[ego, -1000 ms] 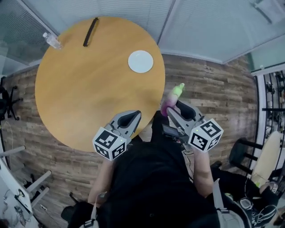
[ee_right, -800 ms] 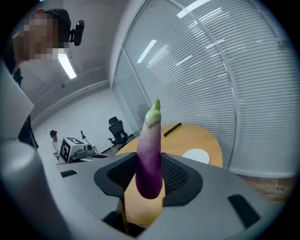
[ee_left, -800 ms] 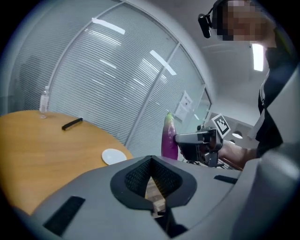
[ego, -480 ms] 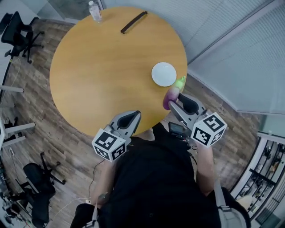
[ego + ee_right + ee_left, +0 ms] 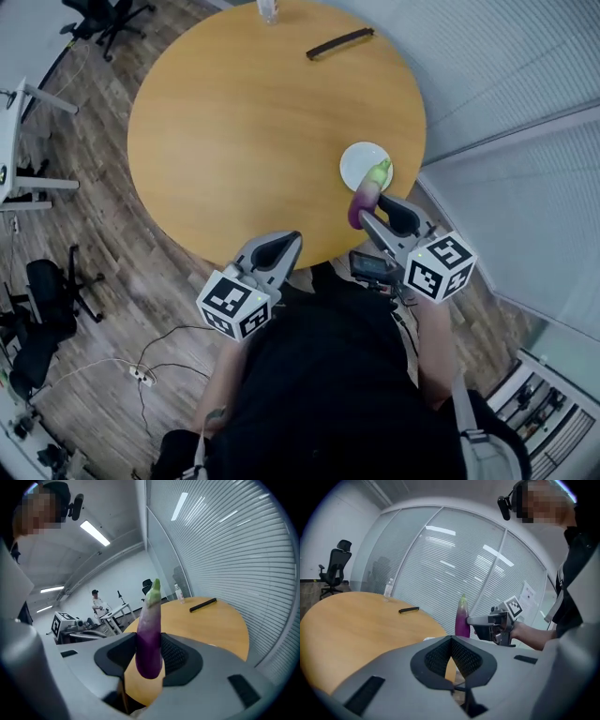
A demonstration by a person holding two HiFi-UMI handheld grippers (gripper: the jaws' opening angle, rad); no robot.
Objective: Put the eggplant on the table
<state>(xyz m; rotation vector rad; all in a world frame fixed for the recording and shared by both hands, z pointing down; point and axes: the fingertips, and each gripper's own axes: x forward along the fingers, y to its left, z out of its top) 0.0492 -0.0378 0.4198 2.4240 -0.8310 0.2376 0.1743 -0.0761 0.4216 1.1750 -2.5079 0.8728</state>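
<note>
A purple eggplant (image 5: 364, 201) with a green cap stands upright between the pads of my right gripper (image 5: 367, 217), which is shut on its lower half. In the head view it hangs over the near right edge of the round wooden table (image 5: 244, 141), its green tip overlapping a white plate (image 5: 354, 165). The right gripper view shows the eggplant (image 5: 149, 637) clamped in my right gripper (image 5: 149, 657). My left gripper (image 5: 278, 247) sits at the table's near edge, its pads together and holding nothing. The left gripper view looks over my left gripper (image 5: 452, 645) at the eggplant (image 5: 462, 619).
A black bar (image 5: 339, 42) and a clear bottle (image 5: 269, 9) lie at the table's far side. Office chairs (image 5: 52, 300) and a white desk (image 5: 14, 141) stand on the wood floor at left. A glass wall with blinds (image 5: 525, 112) runs close along the right.
The right gripper has carried the eggplant from above the floor beside the table to above the table's edge by the plate. The whole view has turned; the left gripper moved slightly along the table's edge.
</note>
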